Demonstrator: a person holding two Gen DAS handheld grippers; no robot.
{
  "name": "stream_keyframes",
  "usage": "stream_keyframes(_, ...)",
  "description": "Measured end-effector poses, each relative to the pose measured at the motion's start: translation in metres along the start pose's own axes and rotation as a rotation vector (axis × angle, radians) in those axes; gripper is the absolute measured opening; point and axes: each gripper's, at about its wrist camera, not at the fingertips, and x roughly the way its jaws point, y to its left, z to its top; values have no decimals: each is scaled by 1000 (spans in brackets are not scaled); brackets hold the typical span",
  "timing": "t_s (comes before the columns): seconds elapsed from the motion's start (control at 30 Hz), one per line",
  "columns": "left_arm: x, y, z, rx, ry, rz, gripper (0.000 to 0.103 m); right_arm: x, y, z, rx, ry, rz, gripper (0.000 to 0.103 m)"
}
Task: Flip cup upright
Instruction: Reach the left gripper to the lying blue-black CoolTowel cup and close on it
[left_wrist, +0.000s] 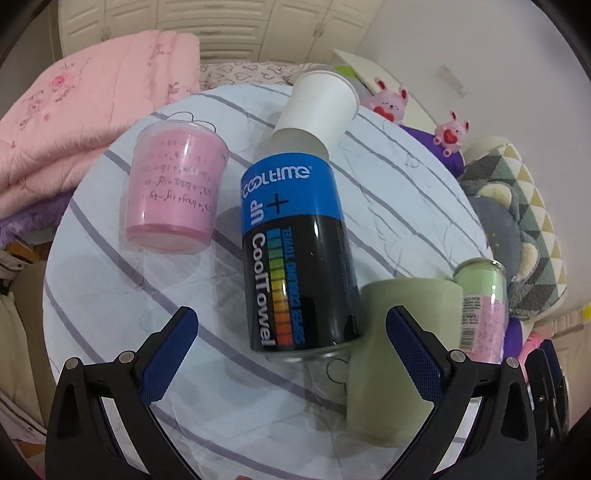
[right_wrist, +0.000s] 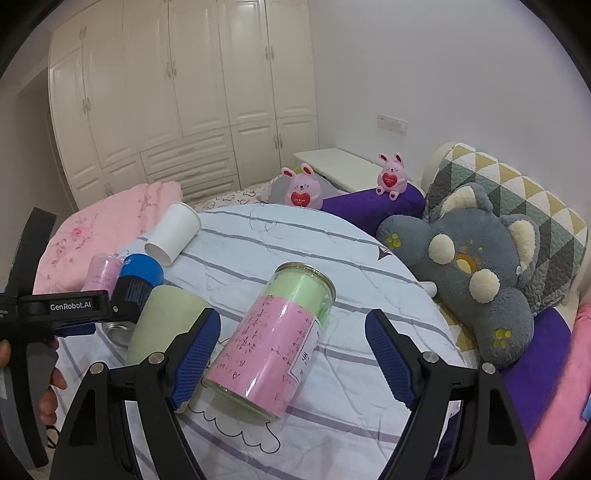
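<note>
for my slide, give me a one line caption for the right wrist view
Open right tongs straddle a tipped glass jar on the striped bedspread.

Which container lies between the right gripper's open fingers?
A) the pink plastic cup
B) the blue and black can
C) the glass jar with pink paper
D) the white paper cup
C: the right gripper is open around the glass jar, lying on its side.

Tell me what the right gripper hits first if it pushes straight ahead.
Most likely the glass jar lying on its side between the open right gripper fingers; depth is hard to judge, but nothing else sits nearer.
</note>
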Motion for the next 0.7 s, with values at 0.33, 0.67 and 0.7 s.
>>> stream_keyframes(0.33, 25, -2, 13, 29, 47, 38, 95, 11, -1, 5, 5, 11, -4, 82)
stream_keyframes(0.67, 21, -15, 6, 138, 29, 69, 68, 11, 3, 5, -3, 15, 1, 82)
stream_keyframes(0.7, 19, -12, 4, 142, 28, 70, 68, 10, 4, 5, -3, 14, 2, 82)
